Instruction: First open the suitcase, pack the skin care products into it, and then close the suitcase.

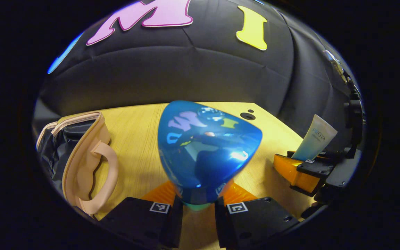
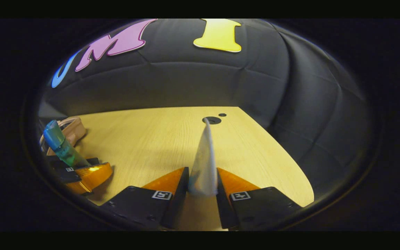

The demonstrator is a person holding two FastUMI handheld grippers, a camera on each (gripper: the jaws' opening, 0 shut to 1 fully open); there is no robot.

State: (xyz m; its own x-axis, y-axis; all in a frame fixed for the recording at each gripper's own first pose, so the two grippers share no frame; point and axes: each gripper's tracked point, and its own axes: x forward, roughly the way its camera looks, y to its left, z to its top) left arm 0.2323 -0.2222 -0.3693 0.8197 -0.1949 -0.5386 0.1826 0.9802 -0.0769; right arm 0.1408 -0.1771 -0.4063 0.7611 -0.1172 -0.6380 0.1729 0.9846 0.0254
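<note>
In the left gripper view my left gripper (image 1: 198,199) is shut on a bottle with a glossy blue cap (image 1: 205,149), held upright above the table. The beige suitcase (image 1: 85,163) lies open at the left, its dark lining showing. At the right of that view my right gripper (image 1: 307,168) holds a pale blue-white tube (image 1: 314,138). In the right gripper view my right gripper (image 2: 202,189) is shut on that tube (image 2: 205,156), seen edge-on. The left gripper (image 2: 82,172) with the blue-capped bottle (image 2: 59,142) shows at the far left, in front of the suitcase (image 2: 69,128).
The light wooden table (image 2: 144,139) has a round cable hole (image 2: 212,120) near its far right corner, and its right edge runs diagonally. The black padded booth wall closes the back and right side.
</note>
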